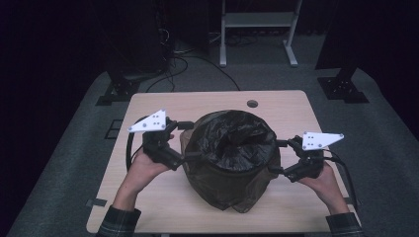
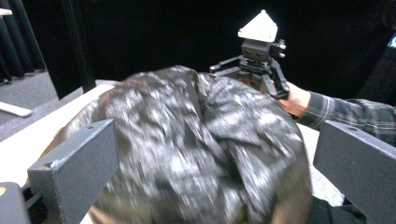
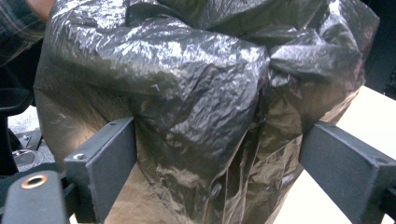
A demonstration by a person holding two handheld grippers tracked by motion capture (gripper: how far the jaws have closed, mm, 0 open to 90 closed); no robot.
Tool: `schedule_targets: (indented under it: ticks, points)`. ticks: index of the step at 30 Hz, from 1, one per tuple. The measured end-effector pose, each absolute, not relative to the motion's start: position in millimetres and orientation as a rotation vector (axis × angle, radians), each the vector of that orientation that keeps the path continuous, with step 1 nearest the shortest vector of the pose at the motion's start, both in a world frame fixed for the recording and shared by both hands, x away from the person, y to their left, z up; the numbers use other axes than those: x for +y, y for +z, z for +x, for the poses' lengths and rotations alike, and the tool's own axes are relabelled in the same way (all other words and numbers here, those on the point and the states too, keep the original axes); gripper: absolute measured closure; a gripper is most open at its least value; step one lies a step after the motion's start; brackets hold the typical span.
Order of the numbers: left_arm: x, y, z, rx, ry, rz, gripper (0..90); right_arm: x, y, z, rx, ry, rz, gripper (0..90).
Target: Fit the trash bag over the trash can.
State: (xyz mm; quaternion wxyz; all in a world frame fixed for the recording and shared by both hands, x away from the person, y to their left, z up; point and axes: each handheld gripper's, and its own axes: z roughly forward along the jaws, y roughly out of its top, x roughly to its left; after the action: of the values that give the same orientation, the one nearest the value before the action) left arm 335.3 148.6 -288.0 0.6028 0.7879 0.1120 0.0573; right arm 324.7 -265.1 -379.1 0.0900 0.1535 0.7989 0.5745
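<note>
A crinkled black plastic bag [image 1: 232, 143] covers a round bin at the middle of the wooden table [image 1: 207, 106], and its brownish edge hangs down the outside. My left gripper [image 1: 190, 140] is at the bag's left side, open, jaws wide apart against the plastic. My right gripper [image 1: 276, 156] is at the bag's right side, also open. In the left gripper view the bag [image 2: 201, 140] bulges between the spread jaws of my left gripper [image 2: 215, 172], blurred. In the right gripper view the bag [image 3: 187, 84] sits between the wide jaws of my right gripper [image 3: 224, 168].
A small round hole [image 1: 252, 103] marks the table's far edge. Behind the table stand a white frame [image 1: 257, 29] and two black stand bases [image 1: 118, 91] [image 1: 343, 89] on grey carpet. Cables trail on the floor at the back left.
</note>
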Motion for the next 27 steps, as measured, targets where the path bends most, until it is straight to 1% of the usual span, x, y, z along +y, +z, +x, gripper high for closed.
schedule_targets:
  ticks: [1,4,5,7,8,12,13,19,23,25,27]
  points:
    - [140.9,-280.4,341.2,0.253,0.129,1.835,0.0,-263.7,-378.4,326.2,2.376,1.709,0.455,10.3]
    - [131.6,-274.4,346.7,0.237,0.120,1.851,0.0,-261.9,-378.1,327.4,2.370,1.725,0.448,10.3]
    - [120.6,-270.1,351.7,0.225,0.118,1.876,0.0,-259.7,-377.9,328.9,2.377,1.735,0.443,10.2]
    - [114.5,-268.9,354.4,0.221,0.110,1.887,0.0,-257.2,-377.7,329.9,2.381,1.735,0.436,10.2]
    - [102.9,-266.7,359.7,0.211,0.104,1.918,0.0,-256.0,-377.4,330.4,2.383,1.732,0.432,10.2]
    - [81.2,-263.7,369.0,0.193,0.093,1.969,0.0,-251.3,-376.9,331.7,2.392,1.735,0.430,10.2]
    - [81.2,-263.7,369.0,0.193,0.093,1.969,0.0,-250.4,-377.0,332.3,2.394,1.735,0.430,10.2]
    - [52.2,-266.9,380.5,0.185,0.066,2.056,0.0,-245.3,-378.7,335.0,2.379,1.759,0.435,10.2]
    - [42.0,-271.9,385.0,0.197,0.067,2.086,0.0,-242.7,-378.1,334.9,2.371,1.757,0.432,10.2]
    - [33.0,-278.3,389.5,0.213,0.083,2.136,0.0,-242.8,-378.0,334.8,2.369,1.763,0.437,10.2]
    - [30.6,-280.9,391.1,0.216,0.083,2.152,0.0,-242.8,-378.0,334.8,2.369,1.764,0.438,10.2]
